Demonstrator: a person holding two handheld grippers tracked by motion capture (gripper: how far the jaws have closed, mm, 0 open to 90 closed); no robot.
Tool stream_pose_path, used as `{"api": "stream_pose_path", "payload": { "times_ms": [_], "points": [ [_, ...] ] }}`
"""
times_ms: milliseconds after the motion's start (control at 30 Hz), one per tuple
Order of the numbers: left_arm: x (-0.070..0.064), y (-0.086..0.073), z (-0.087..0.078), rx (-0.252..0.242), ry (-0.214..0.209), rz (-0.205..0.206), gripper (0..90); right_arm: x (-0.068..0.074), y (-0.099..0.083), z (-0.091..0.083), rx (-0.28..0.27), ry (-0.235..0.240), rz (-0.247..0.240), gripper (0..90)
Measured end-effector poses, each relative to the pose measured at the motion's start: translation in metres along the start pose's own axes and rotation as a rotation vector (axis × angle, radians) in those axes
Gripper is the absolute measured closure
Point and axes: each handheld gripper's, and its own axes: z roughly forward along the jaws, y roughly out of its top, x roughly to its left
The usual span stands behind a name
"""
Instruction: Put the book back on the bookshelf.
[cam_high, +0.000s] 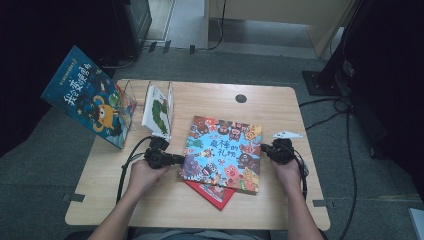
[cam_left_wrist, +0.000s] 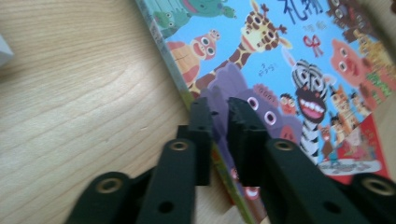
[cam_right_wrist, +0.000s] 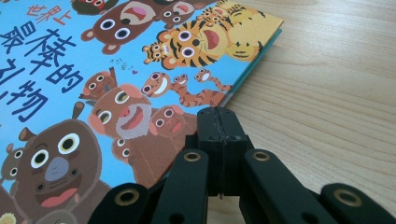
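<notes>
Animal picture book (cam_high: 222, 152) flat at bench (cam_high: 280, 107) centre, atop a red book (cam_high: 212, 194) peeking out at 6 o'clock. Left claw (cam_high: 181, 159) at 9 o'clock, slightly apart, straddling the cover's edge. Right claw (cam_high: 263, 148) at 3 o'clock, pressed together beside the book's edge.

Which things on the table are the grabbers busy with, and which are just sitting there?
Busy with:
animal book
left gripper, jaws a little apart at the book's edge
right gripper, jaws closed at its other edge

Just sitting there:
red book underneath
dark blue book
clear stand
caterpillar book
white paper bit
</notes>
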Motion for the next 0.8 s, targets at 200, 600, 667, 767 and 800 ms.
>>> {"api": "stream_pose_path", "payload": {
  "times_ms": [200, 600, 667, 767, 800],
  "points": [
    [0.001, -0.003, -0.002, -0.013, -0.015, -0.015, 88.6, 0.001, 0.002, 0.001, 0.004, 0.000, 0.013, 90.0],
    [0.009, -0.013, -0.012, -0.034, 0.019, -0.064, 88.6, 0.004, 0.011, 0.012, 0.005, 0.020, -0.007, 90.0],
    [0.009, -0.015, -0.011, -0.032, 0.018, -0.065, 89.9, 0.005, 0.013, 0.014, 0.007, 0.022, -0.001, 90.0],
    [0.009, -0.017, -0.009, -0.014, 0.032, -0.057, 90.0, 0.007, 0.016, 0.017, 0.005, 0.029, -0.002, 90.0],
    [0.009, -0.017, -0.008, -0.012, 0.035, -0.058, 90.0, 0.008, 0.016, 0.018, 0.007, 0.032, -0.004, 90.0]
  ]
}}
